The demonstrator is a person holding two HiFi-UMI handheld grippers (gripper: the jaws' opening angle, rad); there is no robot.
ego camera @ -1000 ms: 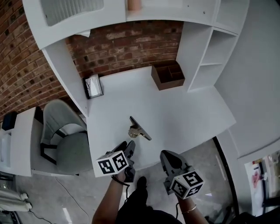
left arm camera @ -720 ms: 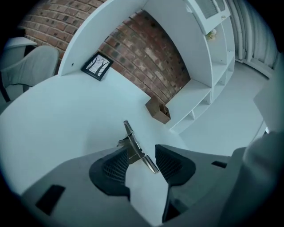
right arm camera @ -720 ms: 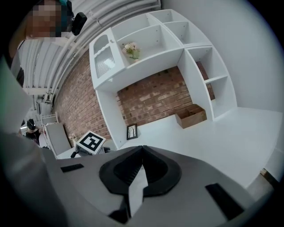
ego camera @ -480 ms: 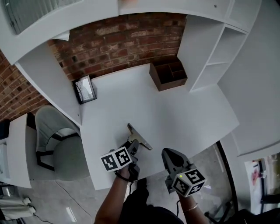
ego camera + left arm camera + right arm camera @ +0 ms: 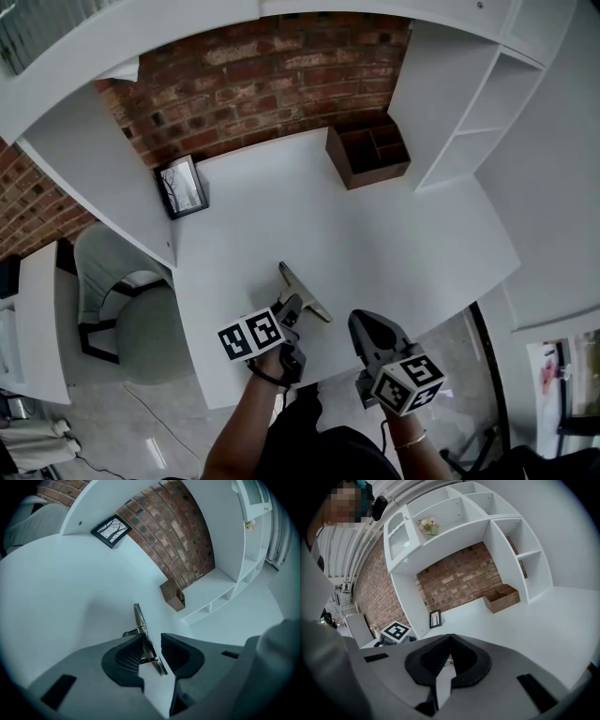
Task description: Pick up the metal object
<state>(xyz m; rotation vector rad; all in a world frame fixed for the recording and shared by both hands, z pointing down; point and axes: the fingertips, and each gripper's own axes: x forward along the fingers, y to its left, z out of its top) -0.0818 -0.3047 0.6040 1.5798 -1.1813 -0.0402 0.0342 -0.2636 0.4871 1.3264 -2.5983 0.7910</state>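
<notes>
The metal object [image 5: 307, 294], a long flat strip with a brass-coloured fitting at its middle, lies on the white desk [image 5: 375, 234] near the front edge. My left gripper [image 5: 292, 307] reaches over its near end. In the left gripper view the strip [image 5: 138, 617] runs between the two pads [image 5: 129, 652]. The jaws are closing, and a gap still shows on the right side of the strip. My right gripper [image 5: 362, 325] hovers over the desk's front edge, to the right of the object. Its jaws [image 5: 450, 638] are shut with nothing in them.
A brown wooden organiser [image 5: 368, 155] stands at the back of the desk against the brick wall. A framed picture [image 5: 183, 186] leans at the back left. White shelving [image 5: 469, 122] rises on the right. A grey chair [image 5: 131, 309] stands left of the desk.
My left gripper has moved forward from the desk's front edge onto the near end of the metal object, which now lies between its jaws. The right gripper has hardly moved.
</notes>
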